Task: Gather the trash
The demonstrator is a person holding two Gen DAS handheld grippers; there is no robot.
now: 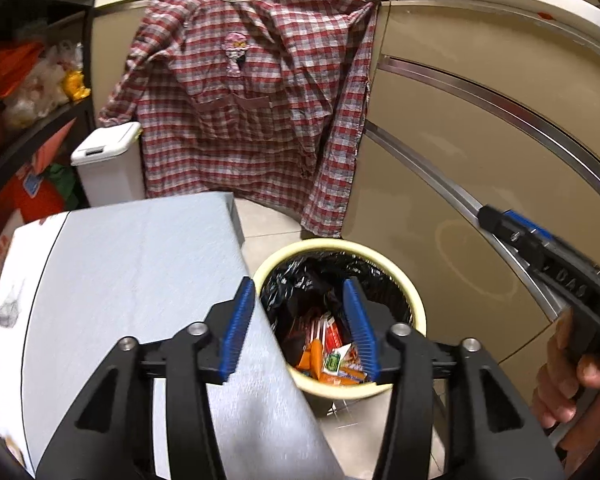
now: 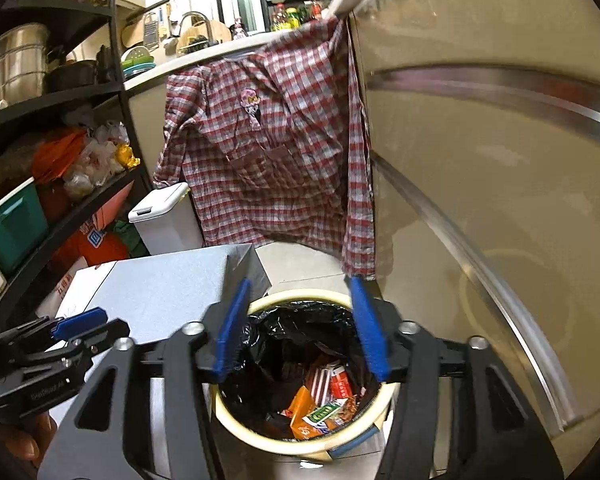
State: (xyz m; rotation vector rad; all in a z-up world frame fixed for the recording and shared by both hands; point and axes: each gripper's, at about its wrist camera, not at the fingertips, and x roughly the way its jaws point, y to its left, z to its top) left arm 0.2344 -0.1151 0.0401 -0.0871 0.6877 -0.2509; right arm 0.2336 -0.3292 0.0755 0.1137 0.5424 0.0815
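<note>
the left gripper (image 1: 300,328) hangs with its blue pads spread wide and nothing between them, over the near edge of the grey table (image 1: 140,264) and the cream bin (image 1: 416,300), and the right gripper (image 2: 302,328) is equally wide apart and bare above that bin (image 2: 236,412). the wrappers (image 2: 320,404) lie inside on the black liner (image 2: 284,332). behind, a plaid shirt (image 1: 256,92) drapes off the counter beside a small white lidded bin (image 1: 108,164).
</note>
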